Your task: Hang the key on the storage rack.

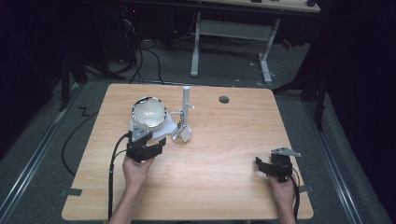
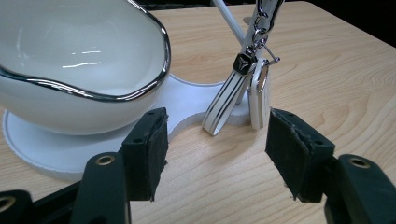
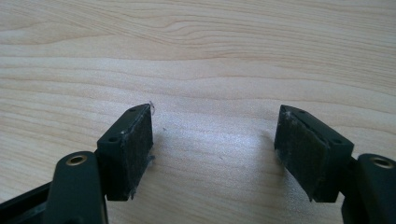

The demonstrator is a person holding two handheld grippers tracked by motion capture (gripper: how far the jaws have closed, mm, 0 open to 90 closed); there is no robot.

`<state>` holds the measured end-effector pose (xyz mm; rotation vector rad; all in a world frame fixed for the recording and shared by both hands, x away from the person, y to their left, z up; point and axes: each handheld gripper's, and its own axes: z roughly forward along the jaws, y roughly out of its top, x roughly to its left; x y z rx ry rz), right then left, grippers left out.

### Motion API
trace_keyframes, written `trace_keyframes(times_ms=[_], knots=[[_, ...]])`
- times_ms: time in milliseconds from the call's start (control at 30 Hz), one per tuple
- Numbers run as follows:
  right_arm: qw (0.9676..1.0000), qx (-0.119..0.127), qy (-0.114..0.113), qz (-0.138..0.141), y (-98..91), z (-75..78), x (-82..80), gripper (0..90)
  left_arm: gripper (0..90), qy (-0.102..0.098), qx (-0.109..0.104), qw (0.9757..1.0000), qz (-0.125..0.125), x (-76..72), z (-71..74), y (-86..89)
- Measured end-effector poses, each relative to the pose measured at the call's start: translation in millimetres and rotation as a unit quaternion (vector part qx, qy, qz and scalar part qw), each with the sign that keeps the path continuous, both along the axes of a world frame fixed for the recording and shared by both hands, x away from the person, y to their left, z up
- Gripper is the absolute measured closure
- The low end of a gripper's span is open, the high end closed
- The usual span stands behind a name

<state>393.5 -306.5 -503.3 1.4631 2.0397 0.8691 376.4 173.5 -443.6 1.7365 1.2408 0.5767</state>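
Observation:
A white bowl (image 1: 148, 112) with a silver rim sits on a flat white base (image 2: 187, 100). From the same base rises a white stand (image 1: 186, 100), and a key ring (image 2: 243, 88) with a white strap and a small tag hangs off its hook, its ends resting on the base. My left gripper (image 1: 156, 143) is just in front of the base, jaws open with bare table between them (image 2: 217, 140). The key ring hangs a little beyond its right jaw. My right gripper (image 1: 261, 165) rests near the table's front right, open over bare wood (image 3: 215, 140).
The wooden table (image 1: 224, 140) has a round cable hole (image 1: 224, 99) near its far edge. A cable (image 1: 112, 177) trails from the left gripper over the front edge. Beyond the table are a dark floor and another desk's legs (image 1: 266, 56).

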Motion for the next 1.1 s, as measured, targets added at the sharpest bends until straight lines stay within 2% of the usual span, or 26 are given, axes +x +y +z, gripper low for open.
trace_keyframes(times_ms=[267,1100], knots=[[1.0000,0.000,0.000,0.000,0.0,0.0,0.0,28.2,40.4,-0.006,-0.013,0.9999,0.004,-7.4,3.6,10.9],[1.0000,-0.001,0.000,0.000,-0.1,0.0,0.0,28.2,35.6,-0.018,-0.026,0.9994,0.015,-23.8,12.8,30.5]])
